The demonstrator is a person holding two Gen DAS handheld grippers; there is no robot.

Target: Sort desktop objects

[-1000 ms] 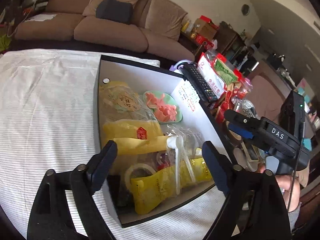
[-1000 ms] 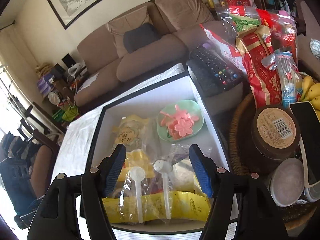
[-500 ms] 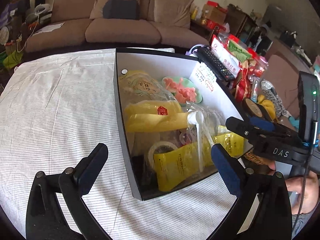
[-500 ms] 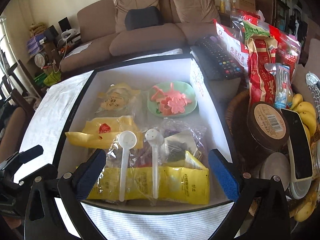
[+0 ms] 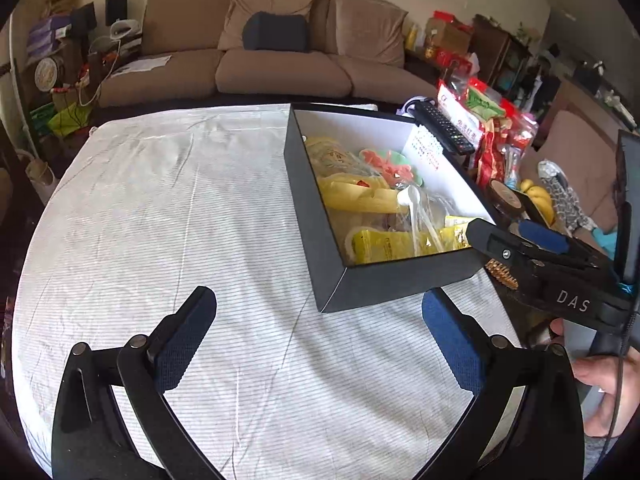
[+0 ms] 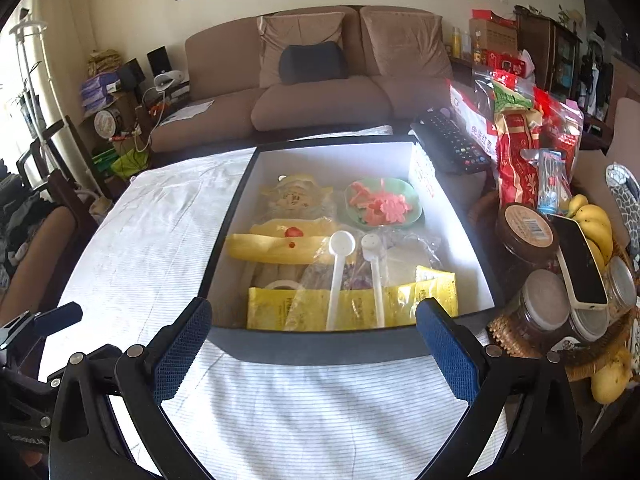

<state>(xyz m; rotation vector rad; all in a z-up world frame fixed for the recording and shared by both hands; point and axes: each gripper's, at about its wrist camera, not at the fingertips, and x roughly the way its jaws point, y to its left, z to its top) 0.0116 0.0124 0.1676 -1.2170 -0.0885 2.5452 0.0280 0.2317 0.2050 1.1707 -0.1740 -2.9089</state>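
Both grippers have pulled back from the box (image 6: 352,346) of packets and scoops, which sits on the striped cloth (image 5: 168,216). Left gripper (image 5: 320,332) is spread wide, empty. Right gripper (image 6: 314,338) has just been opening and now gapes, nothing between its pads.

"DAS" on right tool (image 5: 520,236) body (white letters); other print unreadable.

Left gripper (image 5: 316,336) and right gripper (image 6: 312,344) both agape, empty.
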